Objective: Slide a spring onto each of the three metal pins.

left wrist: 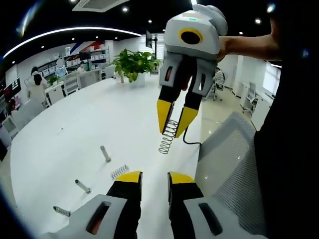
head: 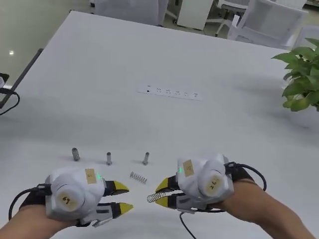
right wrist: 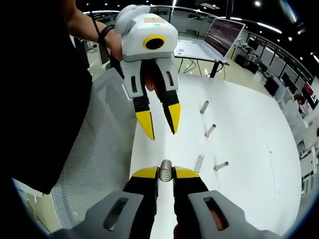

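Three short metal pins stand in a row on the white table: a left pin (head: 75,154) that carries a spring, a middle pin (head: 108,158) and a right pin (head: 145,158), both bare. A loose spring (head: 138,177) lies just in front of them. My right gripper (head: 160,195) is shut on another spring (head: 155,197), which sticks out from its yellow tips (right wrist: 166,170) and hangs below them in the left gripper view (left wrist: 168,137). My left gripper (head: 128,197) faces it, open and empty (left wrist: 149,179). The pins show in the gripper views too (left wrist: 105,153) (right wrist: 210,130).
A white power strip (head: 169,92) lies mid-table behind the pins. A green plant (head: 301,79) stands at the right edge. White chairs (head: 264,20) line the far side. A black cable (head: 10,104) hangs at the table's left edge.
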